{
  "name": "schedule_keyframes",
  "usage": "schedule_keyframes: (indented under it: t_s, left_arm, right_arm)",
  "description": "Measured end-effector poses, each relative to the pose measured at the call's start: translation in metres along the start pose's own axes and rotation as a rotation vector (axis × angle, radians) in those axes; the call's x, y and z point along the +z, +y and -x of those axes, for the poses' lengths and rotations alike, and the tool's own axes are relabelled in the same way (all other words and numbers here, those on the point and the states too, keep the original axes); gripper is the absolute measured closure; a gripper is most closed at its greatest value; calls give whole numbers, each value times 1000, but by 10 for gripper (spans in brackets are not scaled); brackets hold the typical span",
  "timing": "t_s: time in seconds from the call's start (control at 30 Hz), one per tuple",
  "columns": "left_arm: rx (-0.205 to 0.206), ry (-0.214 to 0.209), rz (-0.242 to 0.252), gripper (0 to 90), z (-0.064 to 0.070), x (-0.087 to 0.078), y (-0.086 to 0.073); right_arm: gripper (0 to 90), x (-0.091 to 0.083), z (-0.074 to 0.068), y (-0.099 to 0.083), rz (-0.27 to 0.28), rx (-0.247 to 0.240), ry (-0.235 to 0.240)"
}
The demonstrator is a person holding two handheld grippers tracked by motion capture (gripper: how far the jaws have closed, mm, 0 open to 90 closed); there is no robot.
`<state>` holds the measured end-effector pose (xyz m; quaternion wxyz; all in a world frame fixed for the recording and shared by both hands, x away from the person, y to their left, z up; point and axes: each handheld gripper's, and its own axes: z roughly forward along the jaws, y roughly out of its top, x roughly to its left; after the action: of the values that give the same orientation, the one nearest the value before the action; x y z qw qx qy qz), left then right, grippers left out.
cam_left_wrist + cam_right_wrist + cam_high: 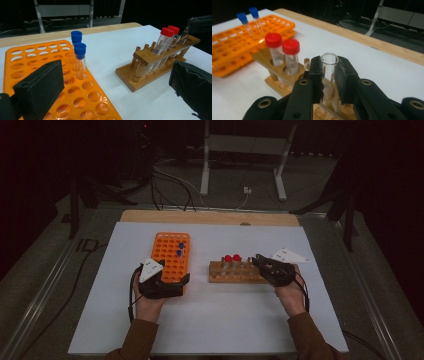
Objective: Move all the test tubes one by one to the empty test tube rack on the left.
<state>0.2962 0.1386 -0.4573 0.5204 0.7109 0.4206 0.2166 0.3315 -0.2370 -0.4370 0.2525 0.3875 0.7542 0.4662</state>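
Right gripper was clamped on an uncapped clear glass tube standing in the wooden tube rack. Left gripper sat wide open, holding nothing, over the orange plastic rack.

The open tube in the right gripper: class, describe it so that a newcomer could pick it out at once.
Find the white table top, then the wooden rack right of the orange rack. The open tube stands over the wooden rack, clamped between the right gripper jaws. Unlike the red-capped tubes beside it and the blue-capped tubes in the orange rack, it has no cap.
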Motion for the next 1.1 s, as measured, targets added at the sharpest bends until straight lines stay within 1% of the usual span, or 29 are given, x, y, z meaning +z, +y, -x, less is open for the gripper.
schedule_keyframes:
  t_s: [0.13, 0.2, 0.27, 0.33, 0.4, 0.5, 0.63, 0.73, 0.83, 1.0, 1.1]
  left_arm:
    - [-2, -1, 3, 5, 0, 0, 0]
    - [-6, -5, 7, 5, 1, 0, 0]
    - [-11, -14, 13, 5, 1, -1, 1]
    - [-6, -17, 15, 5, 3, -1, 2]
    - [-5, -24, 19, 6, 5, -1, 3]
    - [12, -35, 20, 6, 10, -1, 6]
    - [46, -51, 23, 11, 22, 1, 11]
    - [67, -78, 13, 19, 32, 6, 14]
    - [102, -110, 0, 44, 44, 12, 16]
    - [127, -175, -15, 83, 62, 24, 21]
    - [145, -217, -18, 133, 72, 30, 24]
  right_arm:
    - [765, -7, 1, 8, 23, 17, 10]
    - [765, -11, 2, 11, 39, 34, 16]
    - [765, -15, 2, 15, 52, 36, 15]
    - [765, -18, 2, 19, 63, 35, 16]
    - [765, -22, 1, 22, 74, 38, 32]
    - [765, -25, -3, 26, 67, 30, 55]
    - [764, -24, -12, 27, 52, 11, 90]
    - [764, -23, -19, 27, 44, -1, 113]
    - [764, -22, -26, 28, 39, -8, 138]
    - [763, -18, -41, 28, 29, -26, 175]
    - [763, -15, -47, 29, 25, -32, 194]
